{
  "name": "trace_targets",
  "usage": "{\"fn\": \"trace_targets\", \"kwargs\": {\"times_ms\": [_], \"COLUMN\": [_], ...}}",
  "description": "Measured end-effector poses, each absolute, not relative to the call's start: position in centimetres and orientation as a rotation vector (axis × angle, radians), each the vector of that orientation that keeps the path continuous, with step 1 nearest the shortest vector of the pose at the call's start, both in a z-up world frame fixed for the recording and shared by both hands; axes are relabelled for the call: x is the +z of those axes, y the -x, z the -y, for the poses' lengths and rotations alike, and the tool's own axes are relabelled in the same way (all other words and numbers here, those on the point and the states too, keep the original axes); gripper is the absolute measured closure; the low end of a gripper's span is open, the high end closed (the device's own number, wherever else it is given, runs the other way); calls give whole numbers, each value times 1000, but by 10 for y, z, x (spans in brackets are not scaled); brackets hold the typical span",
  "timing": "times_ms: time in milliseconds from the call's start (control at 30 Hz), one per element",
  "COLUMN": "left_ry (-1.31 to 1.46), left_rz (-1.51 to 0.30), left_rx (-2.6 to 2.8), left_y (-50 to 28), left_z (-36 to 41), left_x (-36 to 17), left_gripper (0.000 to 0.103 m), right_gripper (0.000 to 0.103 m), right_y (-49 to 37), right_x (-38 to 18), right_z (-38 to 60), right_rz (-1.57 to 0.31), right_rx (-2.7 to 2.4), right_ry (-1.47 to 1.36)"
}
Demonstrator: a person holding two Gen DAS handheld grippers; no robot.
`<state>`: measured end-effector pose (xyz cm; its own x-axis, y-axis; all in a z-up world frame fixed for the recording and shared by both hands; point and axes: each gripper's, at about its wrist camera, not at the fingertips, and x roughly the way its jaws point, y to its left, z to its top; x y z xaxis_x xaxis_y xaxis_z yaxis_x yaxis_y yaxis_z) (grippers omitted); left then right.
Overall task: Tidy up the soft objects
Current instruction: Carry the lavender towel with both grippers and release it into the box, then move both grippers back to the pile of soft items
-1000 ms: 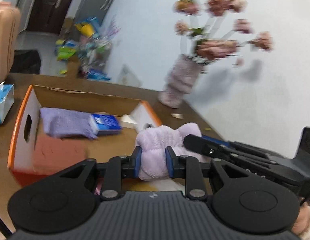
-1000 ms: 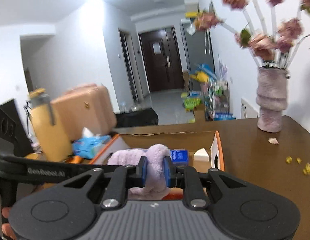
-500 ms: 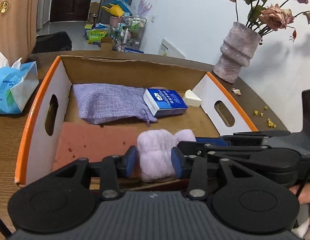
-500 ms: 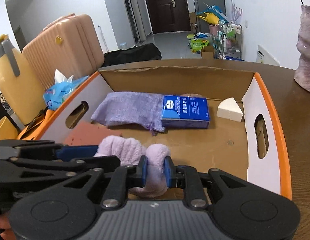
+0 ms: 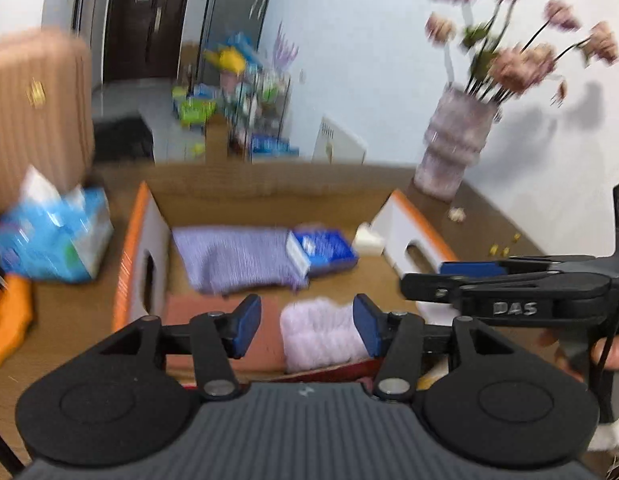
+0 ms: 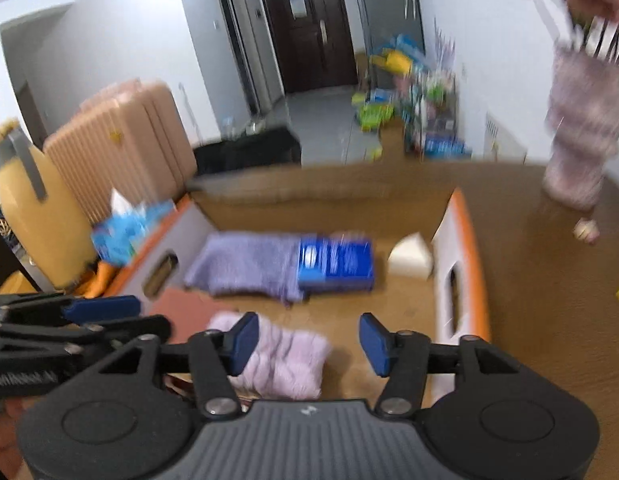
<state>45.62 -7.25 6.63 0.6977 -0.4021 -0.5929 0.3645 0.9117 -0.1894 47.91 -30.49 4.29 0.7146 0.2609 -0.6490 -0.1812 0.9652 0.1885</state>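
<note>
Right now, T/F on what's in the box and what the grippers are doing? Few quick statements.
1. The fluffy lilac towel lies inside the cardboard box. True.
2. The right gripper is clamped on the lilac towel. False: its jaws are opening, and the towel sits by the left pad with clear space to the other.
3. The blue packet lies beside the purple cloth pouch near the far wall of the box. True.
4. The left gripper grips the blue packet. False: its jaws are opening, with the lilac towel between them.
5. The vase of flowers stands inside the box. False: it stands on the table, outside the box.
</note>
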Motion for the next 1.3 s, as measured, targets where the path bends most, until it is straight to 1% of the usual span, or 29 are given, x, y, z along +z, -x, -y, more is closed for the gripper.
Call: {"fn": "trace_targets", "kwargs": {"times_ms": [67, 100, 133, 200, 267, 367, 533, 667, 733, 833, 967, 1100, 1300], "left_ry": [36, 22, 11, -13, -20, -7, -9, -13, -50, -81, -35, -23, -18], "left_rz": [-595, -551, -511, -434, -387, -366, -342, -362, -346, -323, -362, -439, -441], "left_rx": [-412, -406, -396, -360, -320, -324, -329, -314, -317, -313, -357, -376, -367], "left_y": [-431, -417, -404, -378, -357, -336, -303, -265, -239, -201, -162, -160, -174], "left_z": [62, 56, 50, 37, 28, 24, 26, 25, 28, 34, 35, 37, 44], "left_x": [93, 105, 116, 134, 147, 159, 160, 127, 106, 76, 46, 31, 31], "left_gripper": [45, 39, 37, 35, 34, 32, 28, 26, 23, 21, 19, 19, 19], "right_gripper": [38, 36, 34, 25, 23, 22, 22, 20, 20, 20, 20, 20, 20], "right_y": [-455, -440, -425, -392, -366, -339, -306, -262, -240, -206, -166, -150, -156], "right_x": [70, 84, 96, 121, 138, 153, 161, 141, 121, 90, 49, 22, 21], "right_z": [314, 318, 322, 331, 339, 346, 338, 332, 326, 317, 309, 307, 309], "right_rz": [-675, -641, -605, -528, -465, -429, -390, -355, -359, -367, -392, -462, -458], "right_rx": [243, 232, 221, 201, 184, 175, 189, 209, 233, 230, 229, 244, 220], "right_ry": [-80, -59, -39, 1, 9, -11, -15, -33, -29, 2, -5, -54, -41]}}
